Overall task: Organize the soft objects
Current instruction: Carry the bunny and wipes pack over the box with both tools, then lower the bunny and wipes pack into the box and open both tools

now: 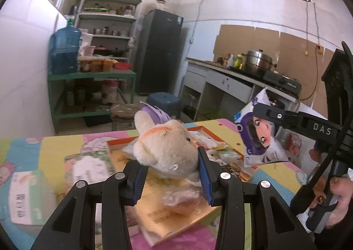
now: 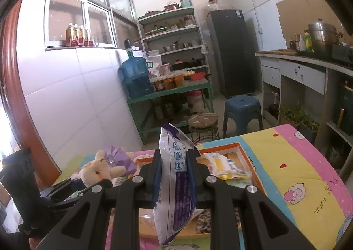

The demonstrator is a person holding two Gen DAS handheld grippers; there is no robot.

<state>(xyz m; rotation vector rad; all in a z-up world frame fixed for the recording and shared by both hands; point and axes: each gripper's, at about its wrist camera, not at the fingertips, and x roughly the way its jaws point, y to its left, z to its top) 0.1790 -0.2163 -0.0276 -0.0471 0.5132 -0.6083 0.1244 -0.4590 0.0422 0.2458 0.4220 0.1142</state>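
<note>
My left gripper (image 1: 171, 161) is shut on a beige plush toy (image 1: 167, 146) with a purple bow, held just above the table. The toy also shows at the left of the right wrist view (image 2: 97, 171). My right gripper (image 2: 174, 157) is shut on a white and purple soft pack (image 2: 176, 183) with a cartoon face, held upright above the table. The pack hangs at the right of the left wrist view (image 1: 260, 137). An orange-rimmed tray (image 2: 240, 147) holding several small packets lies on the table beyond both grippers.
A colourful patterned cloth (image 2: 297, 175) covers the table. A yellow-orange booklet (image 1: 172, 217) and green tissue packs (image 1: 24, 194) lie on it at the near left. Beyond the far edge stand a blue stool (image 2: 242, 111), a green shelf (image 2: 167, 95) and a counter (image 2: 304, 69).
</note>
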